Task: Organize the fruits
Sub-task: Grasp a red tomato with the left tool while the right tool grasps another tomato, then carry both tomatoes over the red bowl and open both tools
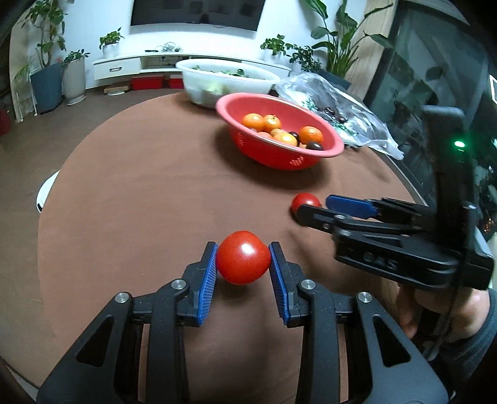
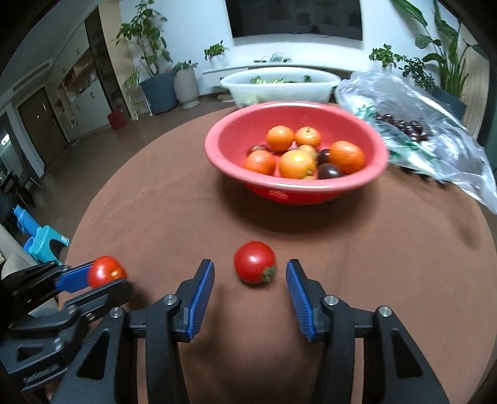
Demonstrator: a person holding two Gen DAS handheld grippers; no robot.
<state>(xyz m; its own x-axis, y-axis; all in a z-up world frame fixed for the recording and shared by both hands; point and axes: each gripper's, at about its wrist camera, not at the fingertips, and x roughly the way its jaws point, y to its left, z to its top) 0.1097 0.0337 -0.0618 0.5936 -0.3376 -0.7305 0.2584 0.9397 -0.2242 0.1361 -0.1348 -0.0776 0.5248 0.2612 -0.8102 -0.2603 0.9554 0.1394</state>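
Tomato [image 1: 243, 258] clamped in left gripper [image 1: 243, 262], near the red bowl [image 1: 236, 108].
Right gripper [image 2: 250, 279] spread wide, straddling second tomato [image 2: 254, 262], pads not touching.

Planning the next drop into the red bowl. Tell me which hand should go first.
Left. The left gripper is already shut on a tomato, ready to carry to the red bowl. The right gripper is open, its jaws only straddling the other tomato.

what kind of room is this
Most likely a home living room: a wall-mounted TV over a low white media console, potted houseplants along the walls, and a brown-clothed round table in front.
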